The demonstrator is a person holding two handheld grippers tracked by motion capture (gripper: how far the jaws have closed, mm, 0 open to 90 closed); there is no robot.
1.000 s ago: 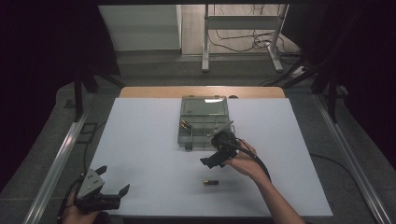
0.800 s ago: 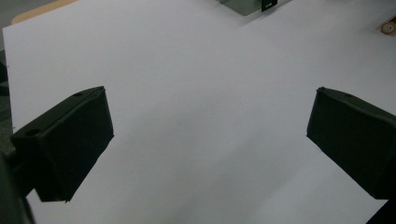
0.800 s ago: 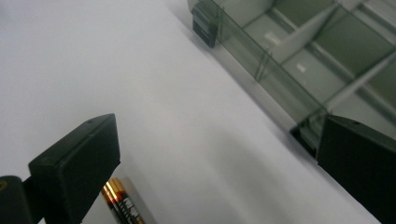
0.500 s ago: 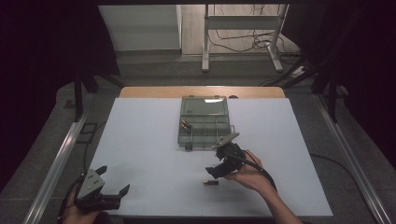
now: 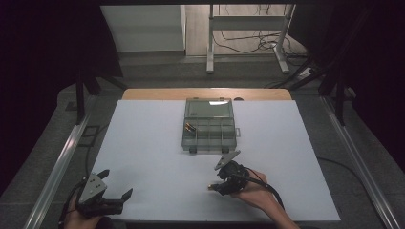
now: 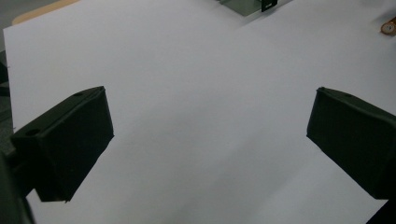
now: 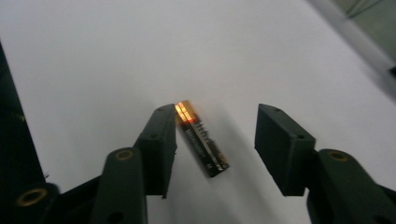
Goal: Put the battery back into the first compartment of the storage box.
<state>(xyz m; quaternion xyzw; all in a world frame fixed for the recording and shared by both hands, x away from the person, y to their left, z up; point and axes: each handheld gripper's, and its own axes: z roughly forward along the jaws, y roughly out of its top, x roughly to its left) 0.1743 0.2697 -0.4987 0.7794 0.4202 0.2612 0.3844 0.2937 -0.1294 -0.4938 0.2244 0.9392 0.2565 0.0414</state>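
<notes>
A black battery with an orange end (image 7: 201, 140) lies flat on the white table top (image 7: 93, 56), tilted between the jaws of my right gripper (image 7: 215, 112). The jaws have just been closing. One jaw sits against the battery's orange end, and the other stands clear of it. From above, the right gripper (image 5: 217, 182) is low over the battery (image 5: 210, 187) near the table's front. My left gripper (image 5: 117, 183) rests at the front left, and its jaws (image 6: 210, 98) stand wide open over bare table.
A clear compartment box (image 5: 210, 126) with its lid back stands at the middle of the white table top (image 5: 143, 143). Two batteries (image 5: 190, 128) lie in its left compartment. The box corner (image 6: 247, 4) and the loose battery (image 6: 388, 27) show far off in the left gripper view.
My right gripper has moved from beside the box toward the front edge and down onto the loose battery, with its jaws narrowing. The left gripper has not moved.
</notes>
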